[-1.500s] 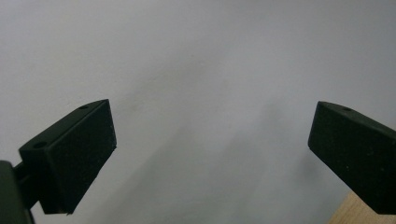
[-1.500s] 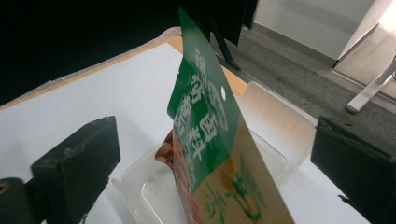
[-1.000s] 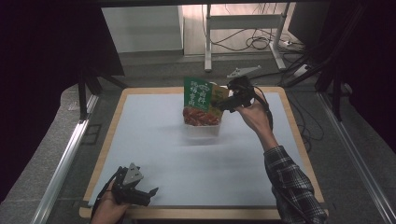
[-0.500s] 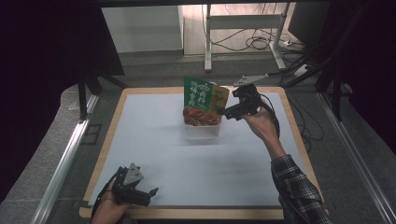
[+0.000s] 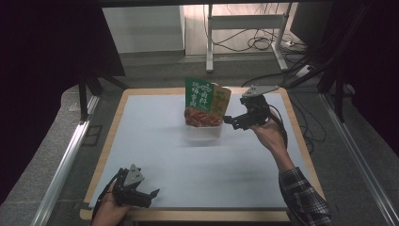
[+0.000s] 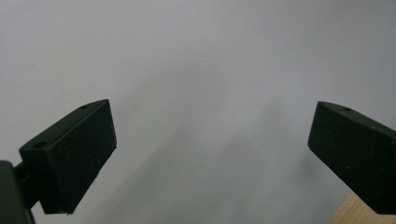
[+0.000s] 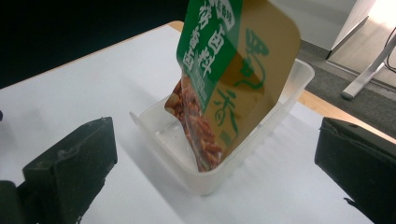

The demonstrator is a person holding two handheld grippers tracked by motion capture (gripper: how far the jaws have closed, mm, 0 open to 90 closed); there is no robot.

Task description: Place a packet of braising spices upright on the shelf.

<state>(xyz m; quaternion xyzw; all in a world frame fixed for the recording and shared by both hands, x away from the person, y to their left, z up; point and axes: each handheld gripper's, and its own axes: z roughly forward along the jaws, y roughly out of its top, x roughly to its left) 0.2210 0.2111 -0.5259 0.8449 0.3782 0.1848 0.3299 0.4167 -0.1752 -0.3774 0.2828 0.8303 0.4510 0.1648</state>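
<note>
Snack pouch [image 5: 205, 102] stands tilted in a clear plastic tub [image 5: 204, 131] near the far edge of the surface [image 5: 155, 141], leaning on the tub's rim. My right gripper [image 5: 229, 119] hangs just beside it, fingers spread, empty. My left gripper [image 5: 149, 194] rests at the near left corner, fingers spread too. Risk as I judge it: nudging the light tub could slide it or tip the pouch out. Nothing else stands between them.

The left gripper [image 5: 141, 192] rests low at the counter's near left corner, jaws spread wide. The right gripper [image 5: 234, 120], raised toward the far right, has its jaws apart too.
</note>
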